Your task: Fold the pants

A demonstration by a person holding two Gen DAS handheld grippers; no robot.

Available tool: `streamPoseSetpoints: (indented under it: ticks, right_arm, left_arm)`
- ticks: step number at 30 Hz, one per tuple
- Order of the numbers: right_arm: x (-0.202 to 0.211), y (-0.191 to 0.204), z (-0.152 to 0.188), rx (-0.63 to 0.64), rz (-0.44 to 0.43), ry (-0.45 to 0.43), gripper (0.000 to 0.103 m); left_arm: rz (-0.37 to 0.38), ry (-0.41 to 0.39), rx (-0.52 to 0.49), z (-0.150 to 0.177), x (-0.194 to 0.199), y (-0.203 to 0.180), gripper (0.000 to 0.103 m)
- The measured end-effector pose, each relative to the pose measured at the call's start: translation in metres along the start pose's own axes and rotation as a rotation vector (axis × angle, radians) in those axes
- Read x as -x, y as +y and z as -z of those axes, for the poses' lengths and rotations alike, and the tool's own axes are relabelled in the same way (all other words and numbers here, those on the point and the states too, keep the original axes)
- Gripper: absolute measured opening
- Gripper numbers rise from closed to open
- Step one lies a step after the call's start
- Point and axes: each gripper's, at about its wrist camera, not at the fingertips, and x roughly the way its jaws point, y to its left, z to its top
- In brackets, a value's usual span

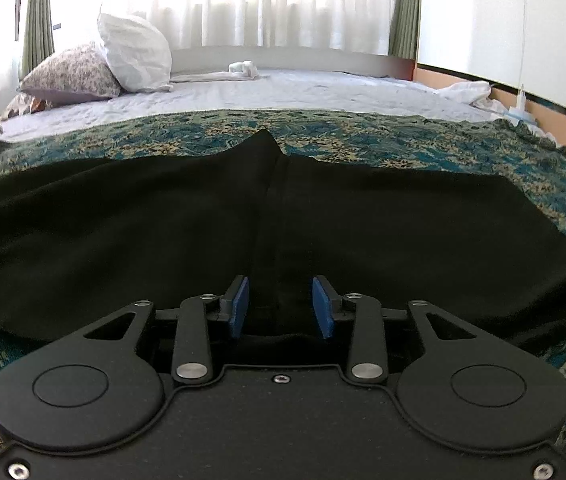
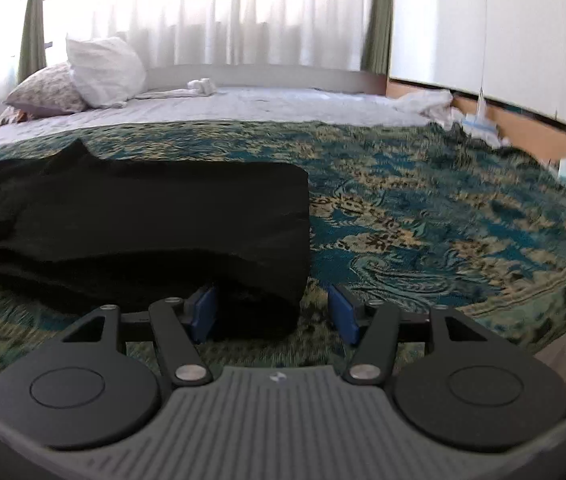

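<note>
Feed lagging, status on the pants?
Left hand-held gripper open. Right hand-held gripper open at hem corner. Black fabric pants flat on patterned teal bedspread. Nothing obstructing.

Left gripper (image 1: 281, 304): matte black body, two round black discs, black linkage arms with silver pivot pins, blue rectangular pads (image 1: 239, 306), small silver screws at centre and lower corners.

Right gripper (image 2: 275, 310): grey ribbed body plate, black discs, black linkages, silver pins, blue pads (image 2: 205, 312).
</note>
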Motion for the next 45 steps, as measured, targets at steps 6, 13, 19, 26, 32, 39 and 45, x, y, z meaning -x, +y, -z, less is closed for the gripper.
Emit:
streamPoseSetpoints:
  ticks: [6,13,19,26,32,39,45]
  right_arm:
    - [-0.017,0.015,-0.013,0.030,0.073,-0.028,0.016]
    - [-0.025,-0.009,-0.020,0.121,0.173,-0.067,0.014]
    - [-0.024,-0.023,-0.037,0.242,0.234,-0.137,0.017]
    - [-0.041,-0.059,-0.039,0.192,0.239,-0.034,0.042]
    - [-0.010,-0.058,-0.039,0.214,0.182,0.033,0.071]
    - [0.032,-0.058,-0.076,0.180,-0.031,0.099,0.085]
    - [-0.004,-0.032,-0.128,-0.020,-0.245,0.187,0.087]
  left_arm:
    - [-0.029,0.002,-0.026,-0.001,-0.001,-0.008,0.035]
    - [-0.006,0.017,-0.069,-0.005,-0.003,-0.036,0.037]
    - [0.053,0.041,-0.026,-0.011,-0.006,-0.056,0.036]
    - [0.069,0.044,-0.009,-0.005,0.001,-0.058,0.036]
    - [0.115,0.062,0.070,-0.006,0.019,-0.035,0.034]
    - [0.226,-0.014,0.088,-0.014,0.036,-0.039,0.065]
    - [0.163,0.043,0.106,-0.003,0.003,-0.059,0.077]
